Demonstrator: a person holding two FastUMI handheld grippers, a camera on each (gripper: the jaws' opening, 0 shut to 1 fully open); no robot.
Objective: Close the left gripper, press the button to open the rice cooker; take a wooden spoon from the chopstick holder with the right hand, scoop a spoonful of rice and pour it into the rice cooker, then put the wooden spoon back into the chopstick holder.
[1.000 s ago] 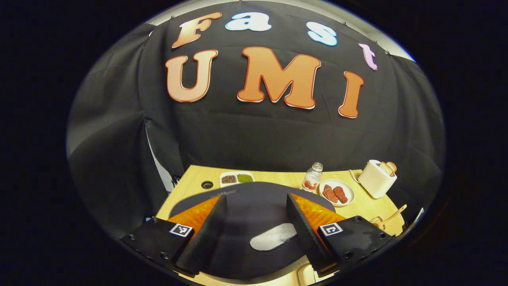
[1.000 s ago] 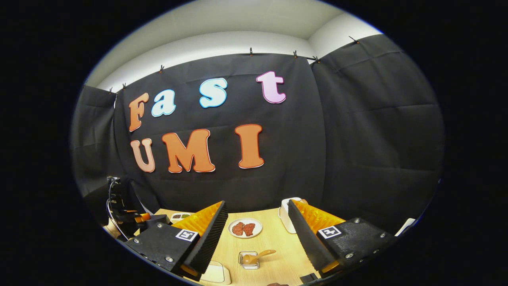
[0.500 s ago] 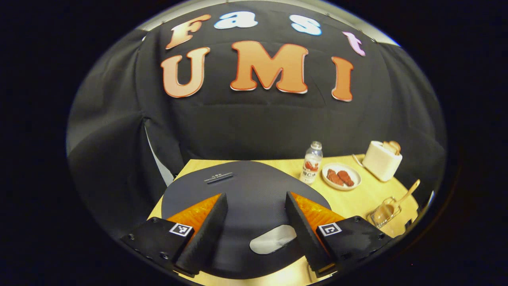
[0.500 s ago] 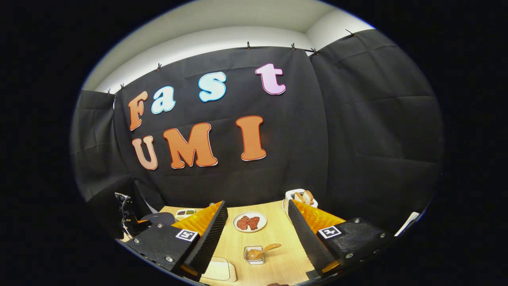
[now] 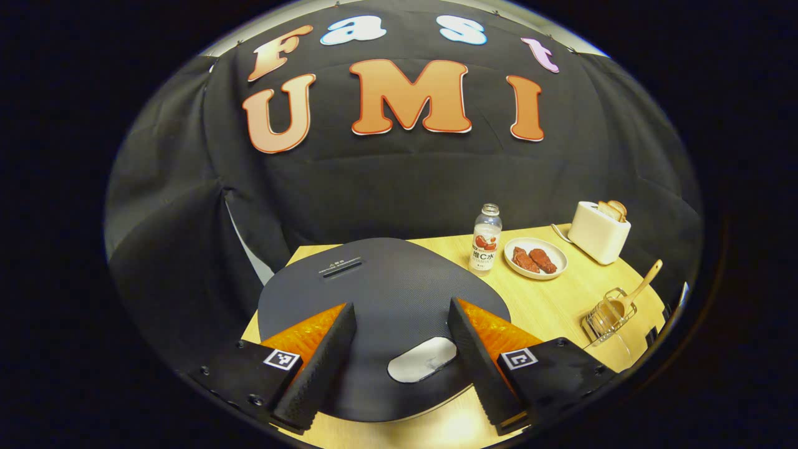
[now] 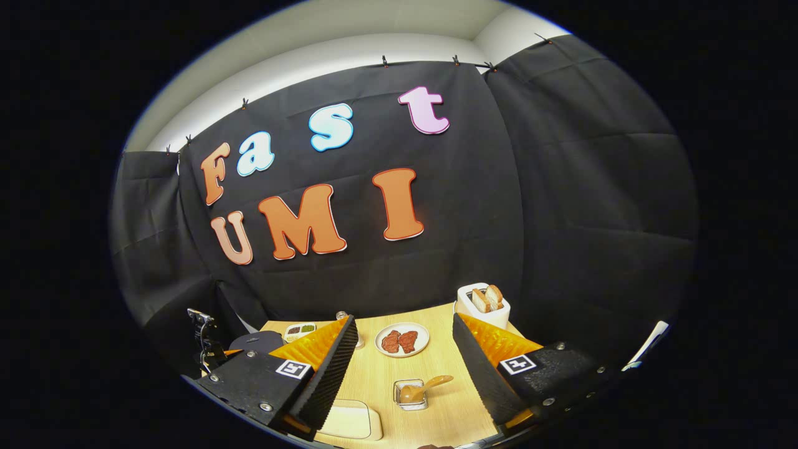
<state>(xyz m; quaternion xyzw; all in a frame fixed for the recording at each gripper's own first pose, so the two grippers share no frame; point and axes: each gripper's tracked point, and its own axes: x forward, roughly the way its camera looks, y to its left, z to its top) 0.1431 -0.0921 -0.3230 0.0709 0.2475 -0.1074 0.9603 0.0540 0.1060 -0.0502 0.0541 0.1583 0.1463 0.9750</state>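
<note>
The rice cooker's dark round lid [image 5: 374, 287] lies under my left gripper [image 5: 400, 305], which is open and hovers above it. The pale oval button [image 5: 423, 360] sits near the lid's front edge, between the fingers [image 5: 324, 362] and untouched. A wire chopstick holder [image 5: 608, 315] with the wooden spoon [image 5: 642, 284] standing in it is at the right of the table. In the right gripper view the same holder [image 6: 411, 395] and spoon [image 6: 430, 383] sit on the table ahead of my open, empty right gripper [image 6: 404, 321].
On the wooden table [image 5: 548, 299] stand a small bottle [image 5: 485, 240], a plate of meat [image 5: 535, 259] and a white toaster [image 5: 600, 231] with bread. The right gripper view adds a cream container [image 6: 349, 423], a two-part dish [image 6: 300, 328] and the other gripper [image 6: 204, 343] far left.
The left gripper has lifted and tipped down, so more of the lid and table shows. The right gripper view has also tilted down toward the table. Both stay open.
</note>
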